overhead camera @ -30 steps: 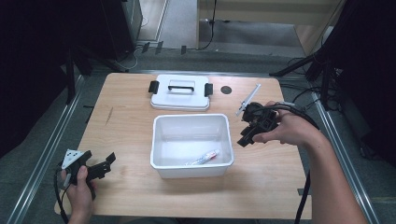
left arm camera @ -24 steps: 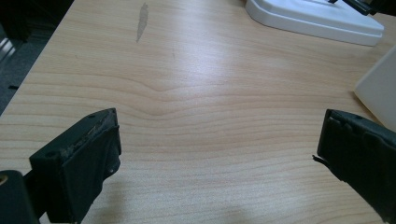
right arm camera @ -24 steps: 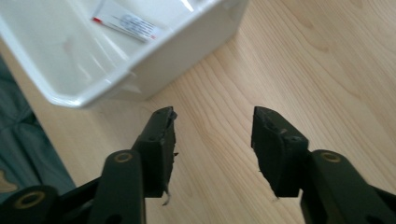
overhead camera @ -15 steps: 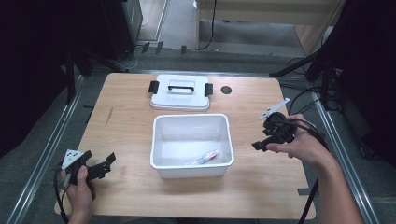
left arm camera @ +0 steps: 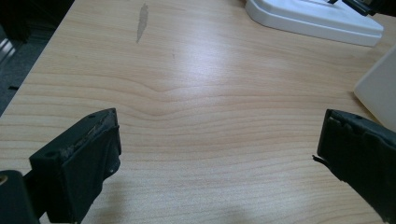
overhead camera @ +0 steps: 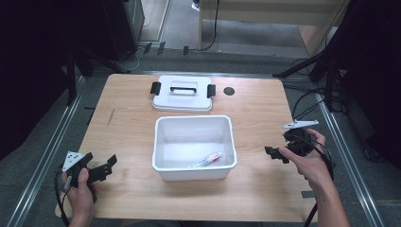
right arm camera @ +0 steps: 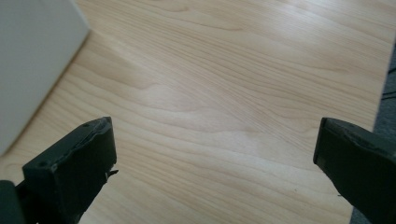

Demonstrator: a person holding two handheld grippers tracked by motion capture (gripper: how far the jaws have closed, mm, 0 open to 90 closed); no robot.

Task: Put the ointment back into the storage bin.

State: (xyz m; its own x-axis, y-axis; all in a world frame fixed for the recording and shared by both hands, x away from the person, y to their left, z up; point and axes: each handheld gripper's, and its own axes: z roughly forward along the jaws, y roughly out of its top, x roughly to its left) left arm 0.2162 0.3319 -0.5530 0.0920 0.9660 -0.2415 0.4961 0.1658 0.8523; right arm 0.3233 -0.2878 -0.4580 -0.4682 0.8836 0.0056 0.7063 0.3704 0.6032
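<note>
A white open bin [overhead camera: 194,120] stands mid-table, and a small white tube [overhead camera: 204,160] lies on its floor near the front wall. Behind it rests the white lid [overhead camera: 182,97] with black clasps. My left gripper [overhead camera: 108,169] is held low at the table's front left corner; its jaws are open over bare wood [left arm camera: 219,135]. My right gripper [overhead camera: 279,153] sits low to the right of the bin, and its own view looks past the bin's wall [right arm camera: 32,60]. Its jaws have just been opening and stand open with nothing between them [right arm camera: 215,140].
The wooden table [overhead camera: 255,113] has a black round hole [overhead camera: 229,91] near its back right. Cables [overhead camera: 307,101] trail off the right edge. From the left gripper view the lid [left arm camera: 317,18] lies far ahead and the bin's corner [left arm camera: 378,88] at right.
The right hand has moved away from the bin's right rim, to the right and down toward the table's front, and its jaws have opened. The left hand has stayed put.
</note>
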